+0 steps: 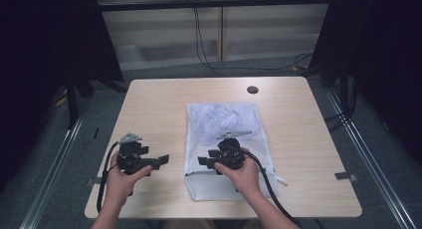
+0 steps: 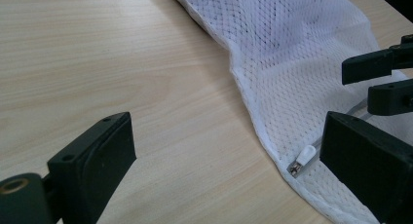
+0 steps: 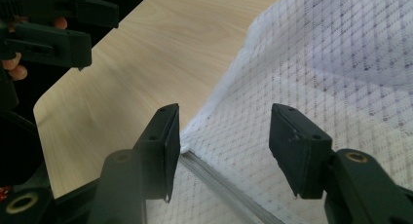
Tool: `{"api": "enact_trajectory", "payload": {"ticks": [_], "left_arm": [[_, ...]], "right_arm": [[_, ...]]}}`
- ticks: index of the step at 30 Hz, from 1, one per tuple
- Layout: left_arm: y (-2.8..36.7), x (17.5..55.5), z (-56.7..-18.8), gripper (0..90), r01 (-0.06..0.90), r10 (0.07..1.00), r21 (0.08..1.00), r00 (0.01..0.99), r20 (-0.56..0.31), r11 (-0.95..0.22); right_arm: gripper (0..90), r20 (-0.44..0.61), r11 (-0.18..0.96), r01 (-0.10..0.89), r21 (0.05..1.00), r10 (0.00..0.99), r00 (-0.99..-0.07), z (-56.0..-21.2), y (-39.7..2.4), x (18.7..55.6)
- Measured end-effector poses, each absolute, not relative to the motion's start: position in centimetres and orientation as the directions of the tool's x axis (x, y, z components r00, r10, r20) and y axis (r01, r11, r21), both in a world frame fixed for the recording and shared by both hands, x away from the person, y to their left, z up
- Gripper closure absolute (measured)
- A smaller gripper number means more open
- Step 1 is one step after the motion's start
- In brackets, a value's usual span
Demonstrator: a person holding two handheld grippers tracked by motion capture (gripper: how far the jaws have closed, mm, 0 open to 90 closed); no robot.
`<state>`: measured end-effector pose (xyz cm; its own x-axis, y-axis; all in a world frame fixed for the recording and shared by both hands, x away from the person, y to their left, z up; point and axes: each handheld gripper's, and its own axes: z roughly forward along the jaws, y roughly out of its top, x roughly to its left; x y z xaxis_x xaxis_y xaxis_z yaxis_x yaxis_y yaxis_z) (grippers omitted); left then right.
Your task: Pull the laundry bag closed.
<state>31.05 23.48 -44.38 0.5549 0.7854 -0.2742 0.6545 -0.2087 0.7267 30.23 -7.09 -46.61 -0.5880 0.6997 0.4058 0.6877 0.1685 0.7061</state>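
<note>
Lying flat at the centre of the worktop (image 1: 149,104), a white mesh laundry bag (image 1: 221,122) runs its long axis from the lower middle of the high view up toward the far edge, zipper end nearest the person. The left gripper (image 1: 161,161) hovers over bare wood at lower left, jaws spread wide and empty, pointing right at the bag's zipper pull (image 2: 303,159). The right gripper (image 1: 203,162) sits over the bag's near left corner, pointing left, jaws parted and holding nothing, straddling the zipper (image 3: 219,182). A dark round hole (image 1: 253,89) marks the upper worktop.
</note>
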Motion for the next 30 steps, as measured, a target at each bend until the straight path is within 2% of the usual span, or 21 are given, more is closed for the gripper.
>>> {"api": "enact_trajectory", "payload": {"ticks": [10, 20, 30], "left_arm": [[23.6, 31.0, -44.4, 5.6, 0.655, 0.787, 0.727, 0.553, -0.275, -0.206], [23.7, 31.0, -44.4, 5.9, 0.658, 0.789, 0.723, 0.55, -0.272, -0.209], [23.8, 31.0, -44.5, 6.0, 0.66, 0.79, 0.72, 0.55, -0.271, -0.213]], "right_arm": [[47.0, 0.431, 0.185, 0.72, 0.669, 0.693, -0.579, -46.9, -5.9, 30.1], [55.0, 0.525, 0.152, 0.79, 0.595, 0.67, -0.524, -47.4, -4.8, 30.1], [61.1, 0.56, 0.132, 0.824, 0.551, 0.674, -0.483, -47.6, -4.3, 30.0]]}}
